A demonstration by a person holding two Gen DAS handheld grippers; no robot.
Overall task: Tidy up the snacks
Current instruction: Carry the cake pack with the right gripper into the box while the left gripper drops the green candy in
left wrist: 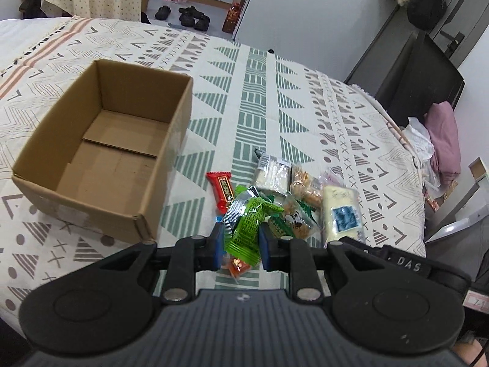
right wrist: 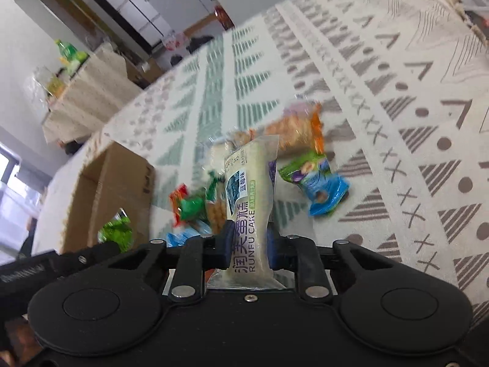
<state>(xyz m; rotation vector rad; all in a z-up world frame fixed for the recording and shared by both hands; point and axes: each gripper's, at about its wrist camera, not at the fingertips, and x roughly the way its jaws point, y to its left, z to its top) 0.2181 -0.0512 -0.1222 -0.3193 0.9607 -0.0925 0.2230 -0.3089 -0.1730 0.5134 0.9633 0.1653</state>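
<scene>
My left gripper (left wrist: 241,238) is shut on a green snack packet (left wrist: 247,229), held just above the patterned bedspread, right of an open cardboard box (left wrist: 146,214) that has nothing in it. My right gripper (right wrist: 248,238) is shut on a white Runfu cake packet (right wrist: 249,202), held upright above the snack pile; the same packet shows in the left wrist view (left wrist: 340,214). In the pile lie a red bar (left wrist: 221,188), a clear cracker pack (left wrist: 272,174), an orange biscuit pack (right wrist: 293,128) and a blue-green packet (right wrist: 318,185). The box also shows in the right wrist view (right wrist: 122,189).
The bedspread (left wrist: 275,98) covers the whole bed. A dark cabinet (left wrist: 418,82) and pink cloth (left wrist: 443,140) stand past the bed's right edge. Shoes (left wrist: 192,16) lie on the floor beyond the far edge. A draped table (right wrist: 82,101) stands behind the box.
</scene>
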